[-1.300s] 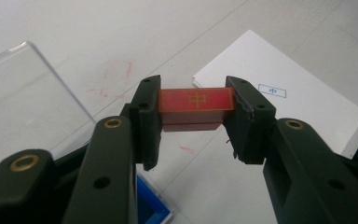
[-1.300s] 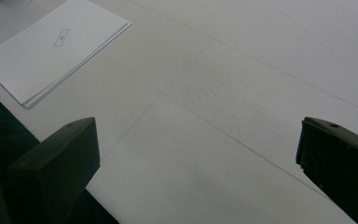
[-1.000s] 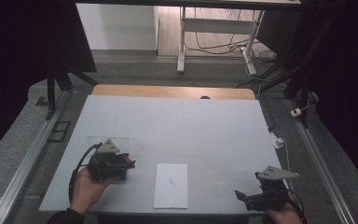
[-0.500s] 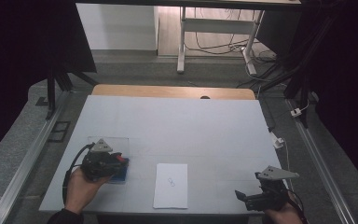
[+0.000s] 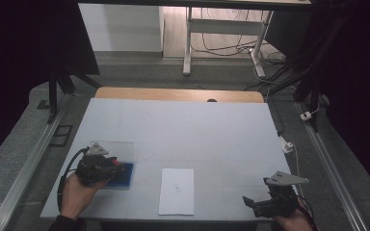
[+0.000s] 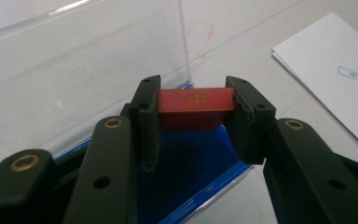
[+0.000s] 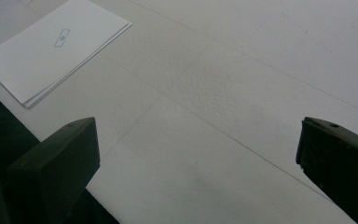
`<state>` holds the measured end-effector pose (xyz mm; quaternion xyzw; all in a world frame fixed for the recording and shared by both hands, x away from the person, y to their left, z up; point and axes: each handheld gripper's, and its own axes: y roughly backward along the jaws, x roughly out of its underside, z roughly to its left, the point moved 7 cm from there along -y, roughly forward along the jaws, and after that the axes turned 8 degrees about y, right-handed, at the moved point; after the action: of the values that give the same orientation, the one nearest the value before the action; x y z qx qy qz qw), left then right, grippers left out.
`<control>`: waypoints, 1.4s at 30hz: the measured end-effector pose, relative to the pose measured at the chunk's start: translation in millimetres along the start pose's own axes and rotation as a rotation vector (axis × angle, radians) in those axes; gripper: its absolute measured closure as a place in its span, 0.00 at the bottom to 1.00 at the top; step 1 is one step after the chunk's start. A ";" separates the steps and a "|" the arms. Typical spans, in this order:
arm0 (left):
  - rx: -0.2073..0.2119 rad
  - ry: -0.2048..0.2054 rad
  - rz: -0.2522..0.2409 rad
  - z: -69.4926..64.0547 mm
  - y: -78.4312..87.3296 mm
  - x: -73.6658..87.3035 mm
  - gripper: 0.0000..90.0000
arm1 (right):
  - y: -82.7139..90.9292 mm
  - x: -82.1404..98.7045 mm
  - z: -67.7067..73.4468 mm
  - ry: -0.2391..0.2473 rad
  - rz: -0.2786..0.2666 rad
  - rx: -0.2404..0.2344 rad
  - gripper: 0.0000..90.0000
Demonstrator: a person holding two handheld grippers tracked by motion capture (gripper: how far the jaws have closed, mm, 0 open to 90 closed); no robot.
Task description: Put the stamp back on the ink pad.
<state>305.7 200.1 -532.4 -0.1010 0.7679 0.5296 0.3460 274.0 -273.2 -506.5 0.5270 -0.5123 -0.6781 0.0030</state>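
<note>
Left gripper (image 6: 193,122) clamps red block (image 6: 195,101), long axis spanning jaws.

One red block (image 6: 196,106) is sitting between two black jaws; one blue tray (image 5: 120,174) is lying under one clear box (image 6: 79,70); one paper stack (image 5: 177,190) is resting on one table (image 5: 183,130); two grippers are showing.

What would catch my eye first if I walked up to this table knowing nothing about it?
Probably the small red block with a gold mark, pinched between the jaws of the left gripper above a blue tray with clear walls, near the table's front left. Next, the white sheets of paper lying at the front middle. The right gripper hangs open at the front right, holding nothing.
</note>
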 end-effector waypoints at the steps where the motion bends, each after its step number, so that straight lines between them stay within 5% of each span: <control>1: -0.005 0.000 0.002 1.1 0.1 0.5 0.64 | 0.0 0.0 0.1 0.000 0.000 -0.001 0.00; 17: -0.053 0.048 0.064 21.3 -5.9 12.1 0.64 | -0.2 0.0 0.5 0.001 0.001 -0.001 0.00; 28: -0.078 0.012 0.109 25.3 -11.7 19.3 0.64 | -0.3 0.0 0.6 0.002 0.003 -0.002 0.00; 42: -0.077 0.039 0.100 25.3 -11.6 18.2 0.56 | -0.4 0.0 0.6 0.002 0.003 -0.002 0.00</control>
<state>309.1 221.4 -557.7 -0.0860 0.7577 0.5731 0.3001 273.8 -272.5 -506.8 0.5267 -0.5124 -0.6782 0.0052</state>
